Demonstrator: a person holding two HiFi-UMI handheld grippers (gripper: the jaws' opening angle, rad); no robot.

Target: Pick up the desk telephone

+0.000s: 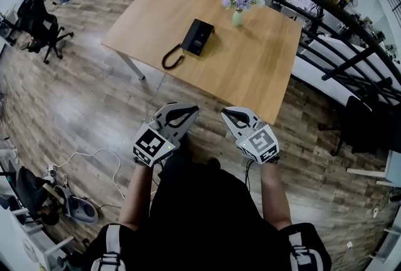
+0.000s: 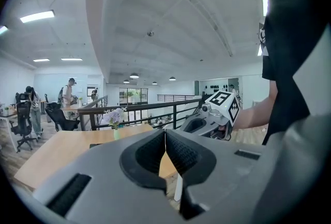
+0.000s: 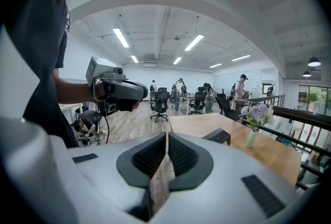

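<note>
A black desk telephone [image 1: 197, 36] lies on the wooden table [image 1: 250, 69], its coiled cord [image 1: 171, 58] trailing toward the near-left edge. In the right gripper view the telephone [image 3: 217, 136] shows as a dark wedge on the tabletop. Both grippers hang over the floor, well short of the table. My left gripper [image 1: 191, 109] is shut with nothing in it, its tips [image 2: 165, 132] touching. My right gripper [image 1: 225, 112] is shut and empty too, jaws meeting [image 3: 167, 135]. Each gripper sees the other: the right gripper [image 2: 207, 120], the left gripper [image 3: 121, 91].
A small vase of lilac flowers [image 1: 241, 0] stands on the table behind the telephone. A dark metal railing [image 1: 338, 13] runs along the table's far right side. Office chairs [image 1: 41, 25] stand at the left; a white cable [image 1: 94, 160] lies on the wood floor.
</note>
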